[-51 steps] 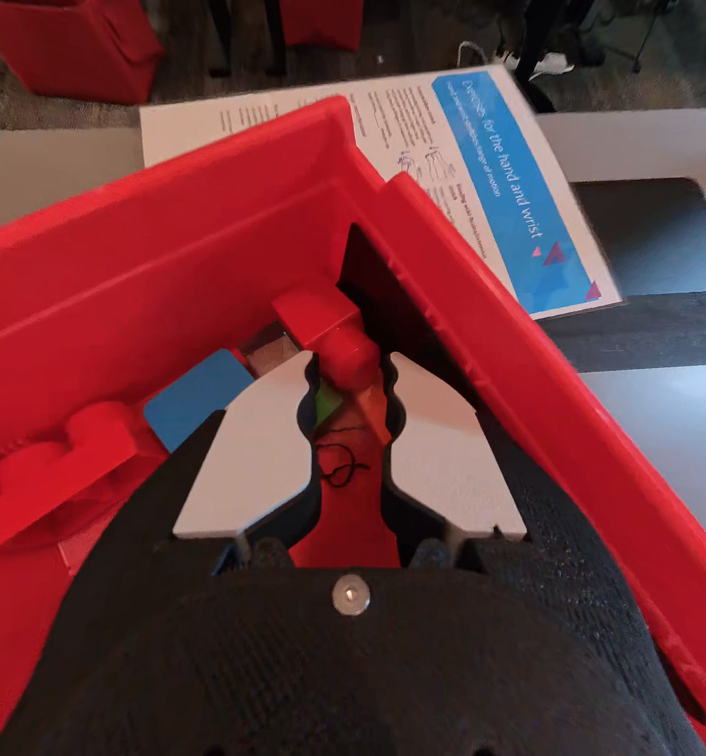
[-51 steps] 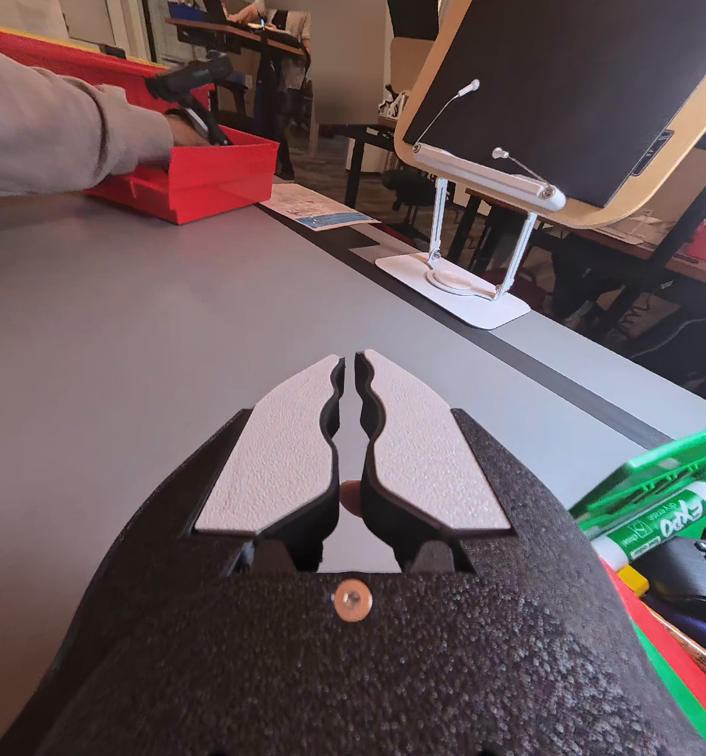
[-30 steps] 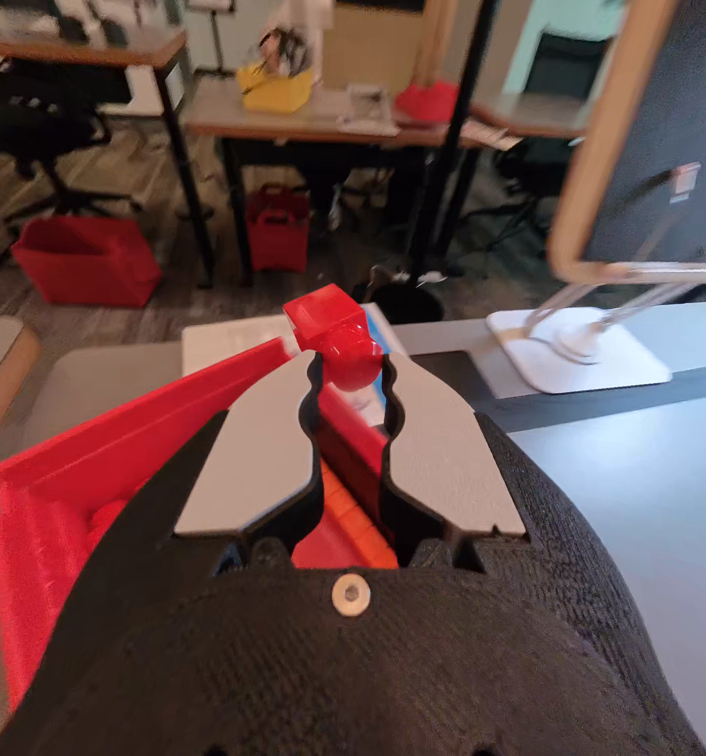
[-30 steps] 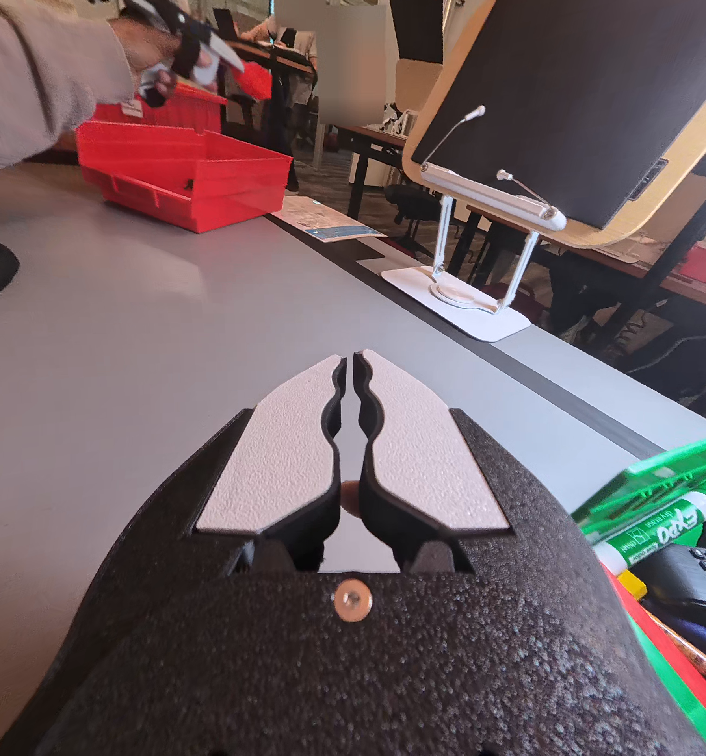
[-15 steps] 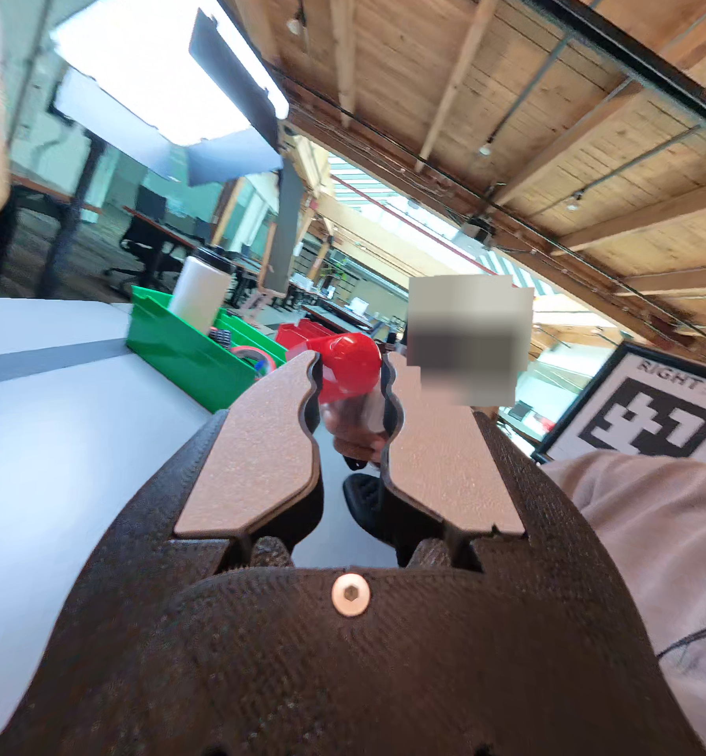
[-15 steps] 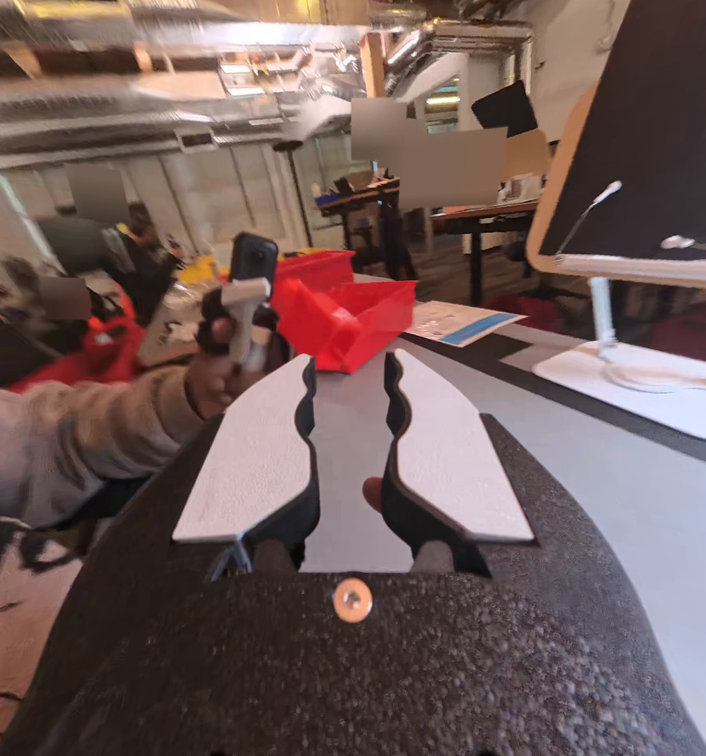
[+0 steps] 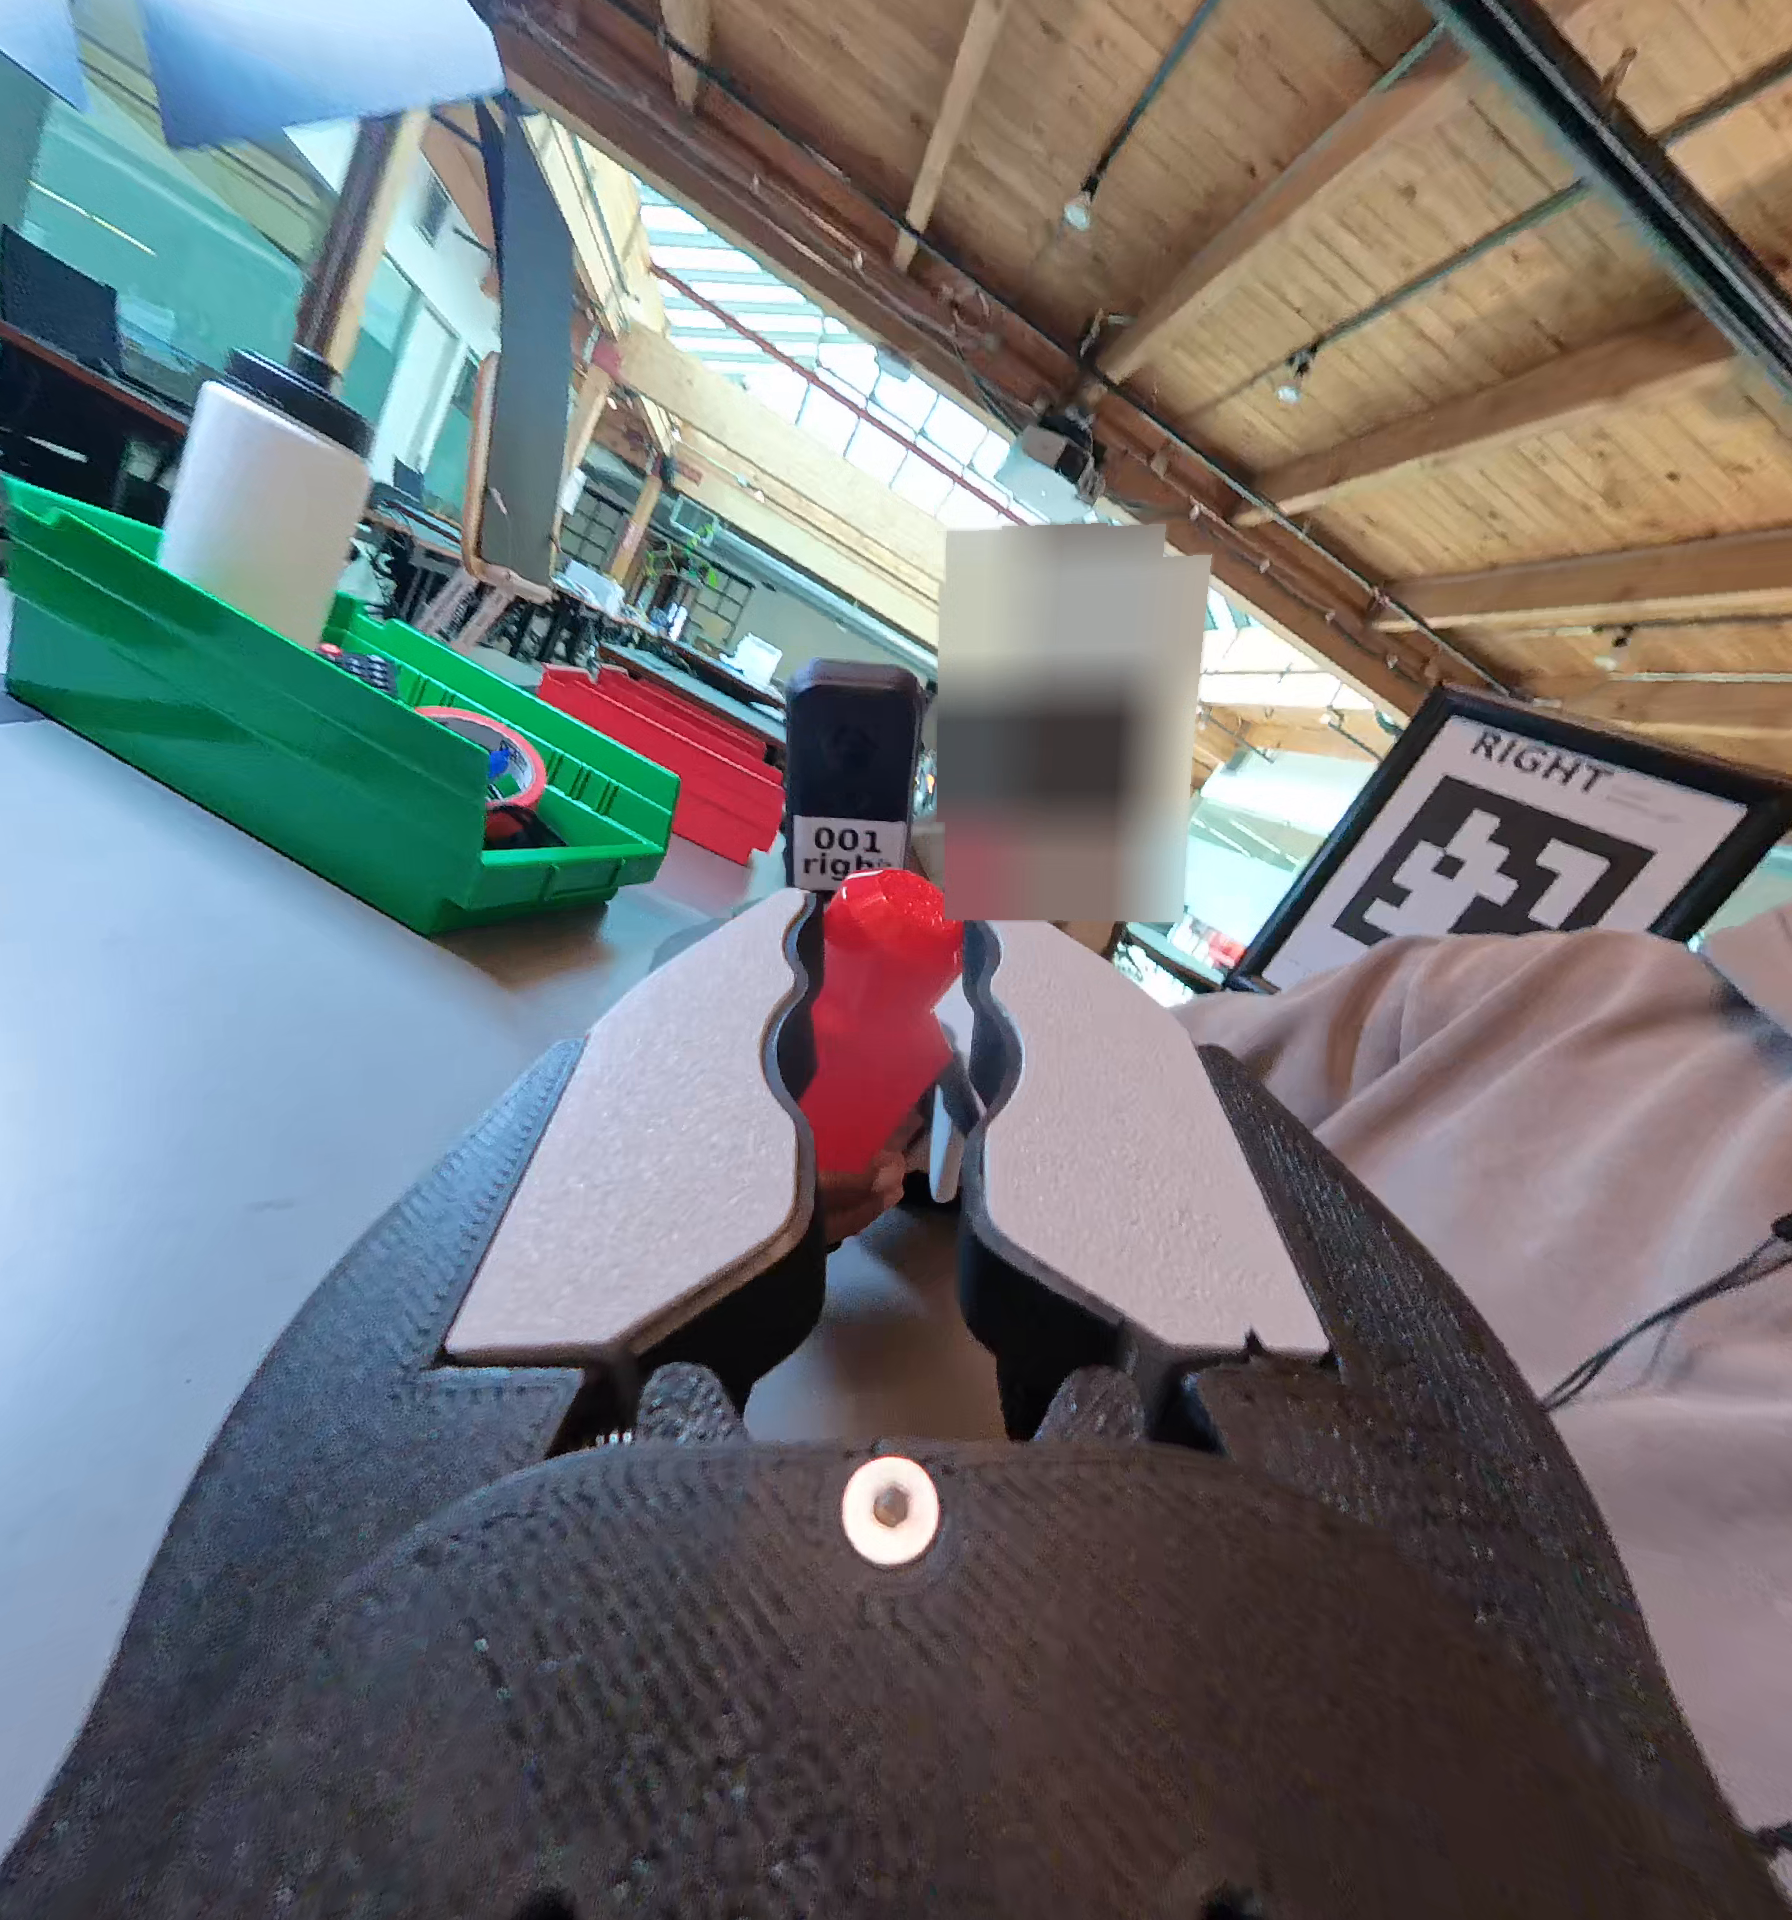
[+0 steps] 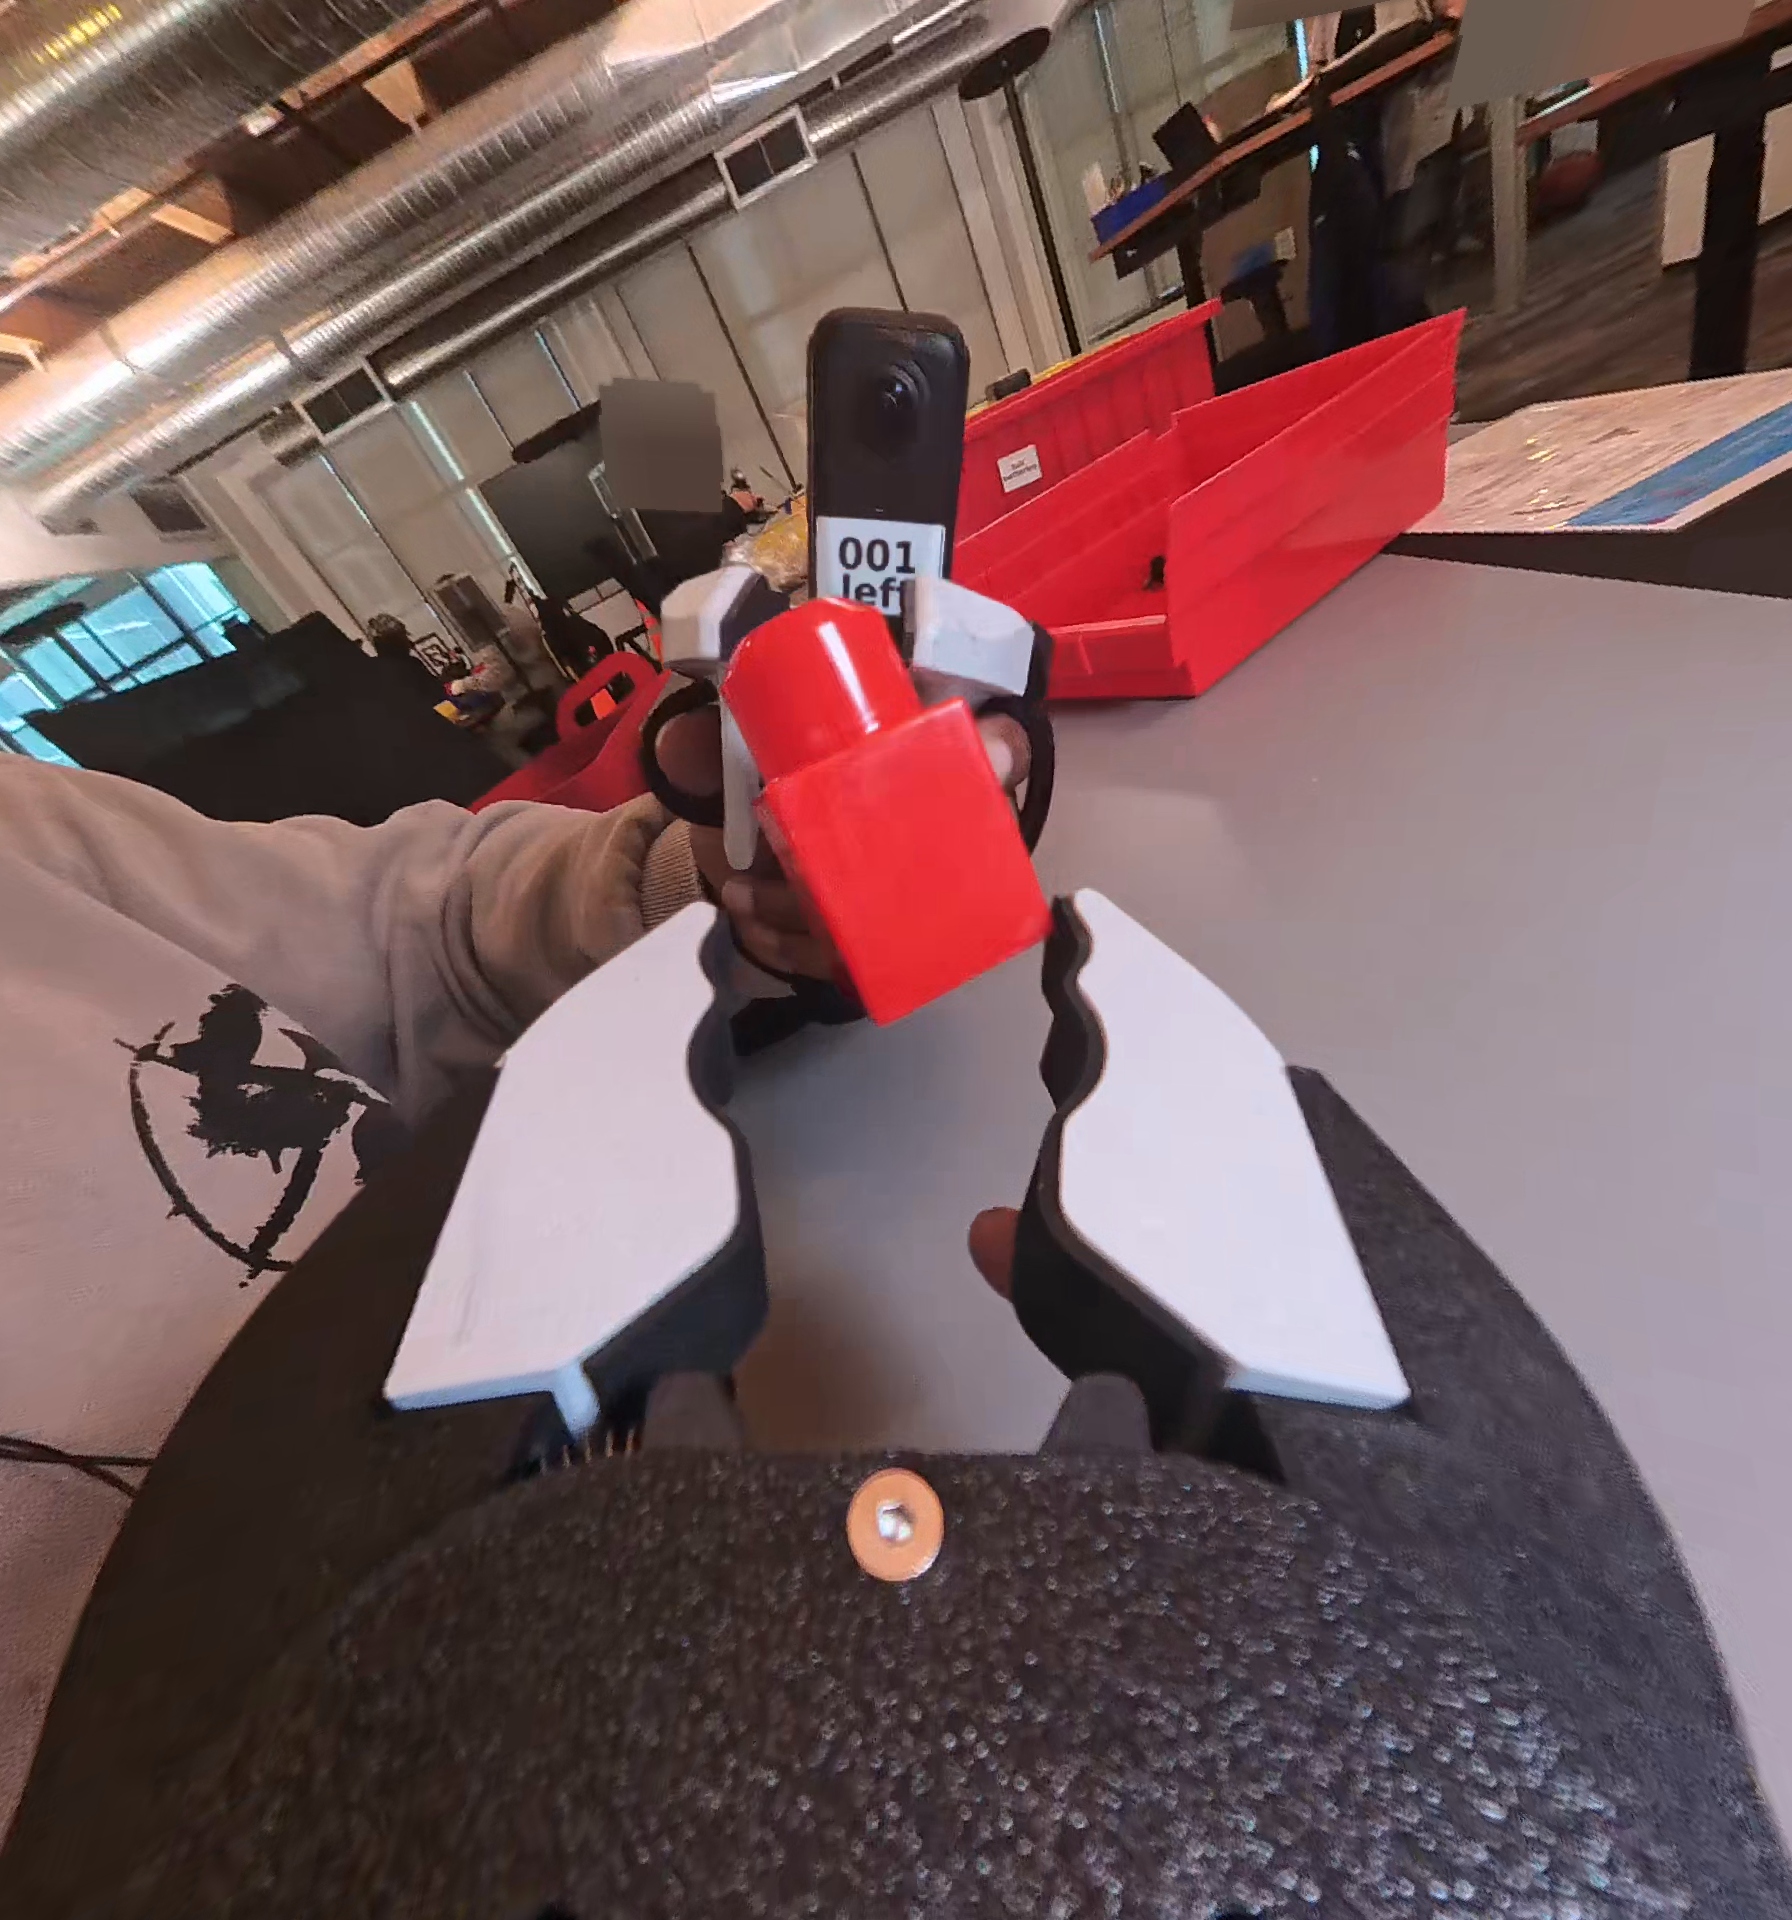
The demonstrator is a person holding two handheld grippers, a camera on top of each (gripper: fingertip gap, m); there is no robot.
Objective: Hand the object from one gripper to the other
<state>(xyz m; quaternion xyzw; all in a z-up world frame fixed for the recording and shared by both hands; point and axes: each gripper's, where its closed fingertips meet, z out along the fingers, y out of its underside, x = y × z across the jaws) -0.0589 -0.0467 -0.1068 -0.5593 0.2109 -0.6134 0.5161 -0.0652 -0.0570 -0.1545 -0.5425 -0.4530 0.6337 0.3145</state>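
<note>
The grey worktop (image 8: 1494,831) runs under both grippers and carries the bins at its edges. A red bin (image 8: 1235,540) sits at its far side in the right wrist view, with a printed sheet (image 8: 1650,457) lying just beside it. In the left wrist view a green bin (image 7: 279,748) stands on the worktop with a white bottle (image 7: 258,509) upright in it, and a second red bin (image 7: 684,769) lies just behind the green one. A person's pale sleeve (image 8: 300,914) reaches in from the left of the right wrist view, and a framed black-and-white marker board (image 7: 1526,842) stands behind the sleeve in the left wrist view.

The right gripper (image 8: 887,935) is spread wide, its two grey fingers well apart with bare worktop showing between them. It holds nothing. The square end of the red block (image 8: 871,800) hangs just in front of its fingertips and close to the right one, but whether it touches cannot be told.

The left gripper (image 7: 887,940) is closed to a narrow gap around the rounded end of the red block (image 7: 876,1018), both fingers pressed against its sides. In the right wrist view this same gripper (image 8: 850,634) points toward the camera, raised above the worktop, with the block's square end sticking out toward the open right gripper. A black camera (image 8: 887,416) with a white label stands on top of it.
</note>
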